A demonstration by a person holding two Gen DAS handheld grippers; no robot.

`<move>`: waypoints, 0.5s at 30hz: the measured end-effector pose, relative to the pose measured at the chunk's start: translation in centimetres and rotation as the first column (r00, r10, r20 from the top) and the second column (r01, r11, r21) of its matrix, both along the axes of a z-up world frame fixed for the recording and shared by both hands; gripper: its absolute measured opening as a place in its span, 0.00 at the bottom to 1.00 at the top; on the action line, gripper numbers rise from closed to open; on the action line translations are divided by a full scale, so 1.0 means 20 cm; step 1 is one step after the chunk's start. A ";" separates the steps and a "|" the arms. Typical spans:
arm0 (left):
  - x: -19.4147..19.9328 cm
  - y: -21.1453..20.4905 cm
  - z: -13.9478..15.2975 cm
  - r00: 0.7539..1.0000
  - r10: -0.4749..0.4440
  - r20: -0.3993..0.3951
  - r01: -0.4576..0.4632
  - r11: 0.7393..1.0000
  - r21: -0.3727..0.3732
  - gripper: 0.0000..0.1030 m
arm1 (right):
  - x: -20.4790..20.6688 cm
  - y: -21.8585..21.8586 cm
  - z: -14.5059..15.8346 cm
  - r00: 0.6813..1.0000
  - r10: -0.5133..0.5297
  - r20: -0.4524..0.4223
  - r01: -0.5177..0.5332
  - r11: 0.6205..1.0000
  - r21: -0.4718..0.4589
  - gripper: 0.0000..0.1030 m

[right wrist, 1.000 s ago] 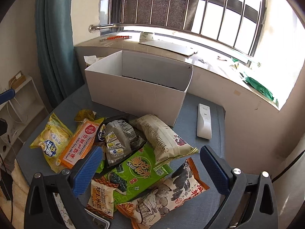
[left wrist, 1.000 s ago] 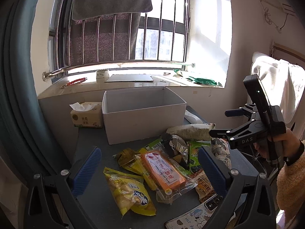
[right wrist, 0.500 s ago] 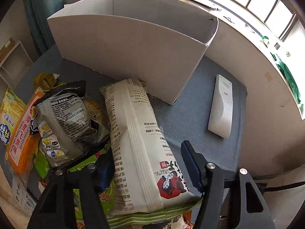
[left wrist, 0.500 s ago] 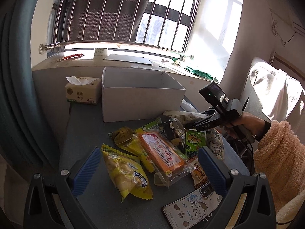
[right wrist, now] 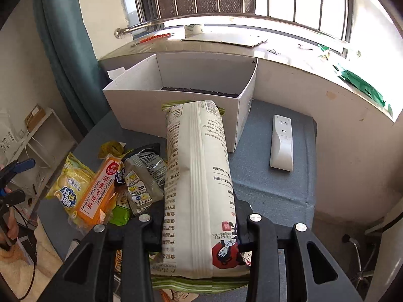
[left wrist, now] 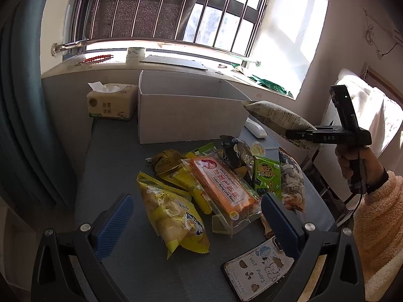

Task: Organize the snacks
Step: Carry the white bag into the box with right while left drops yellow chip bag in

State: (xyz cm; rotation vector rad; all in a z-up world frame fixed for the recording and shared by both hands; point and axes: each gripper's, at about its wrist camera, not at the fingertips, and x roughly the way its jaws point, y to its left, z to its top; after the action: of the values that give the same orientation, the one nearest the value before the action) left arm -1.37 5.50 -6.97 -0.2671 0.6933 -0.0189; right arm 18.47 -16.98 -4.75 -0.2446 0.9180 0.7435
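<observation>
Cream-coloured snack bag point(left wrist: 277, 120) hangs right of the white box point(left wrist: 189, 115) in my left view; my left gripper point(left wrist: 196, 221) gapes empty. Right view: right gripper point(right wrist: 199, 222) clamps it, probably firmly; I'd clear the box rim before releasing.

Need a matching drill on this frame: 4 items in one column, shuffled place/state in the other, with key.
Items
1. cream snack bag
2. white box
3. remote
4. left gripper

States
A. open, over the snack pile
B. lying flat on the table to the right of the box
C. clamped in the right gripper, lifted off the table
D. open-topped, no snacks seen inside

Pairs: 1-C, 2-D, 3-B, 4-A
</observation>
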 end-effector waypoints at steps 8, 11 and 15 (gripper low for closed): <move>0.14 0.10 -0.20 0.983 0.062 -0.171 -0.074 0.995 -0.064 1.00 | -0.36 -0.19 0.19 0.987 -0.124 0.102 0.084 0.942 0.326 0.39; 0.22 0.18 -0.32 0.963 0.086 -0.254 -0.132 0.976 -0.171 1.00 | -0.48 -0.22 0.21 0.981 -0.162 0.105 0.105 0.905 0.412 0.39; 0.28 0.23 -0.43 0.948 0.057 -0.312 -0.154 0.942 -0.297 0.98 | -0.55 -0.22 0.17 0.978 -0.187 0.096 0.129 0.893 0.431 0.39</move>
State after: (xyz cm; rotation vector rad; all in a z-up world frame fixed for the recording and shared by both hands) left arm 4.30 10.11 -15.59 -0.6285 0.9792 0.0140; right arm 7.41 -21.37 -1.31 0.1628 0.6188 0.7453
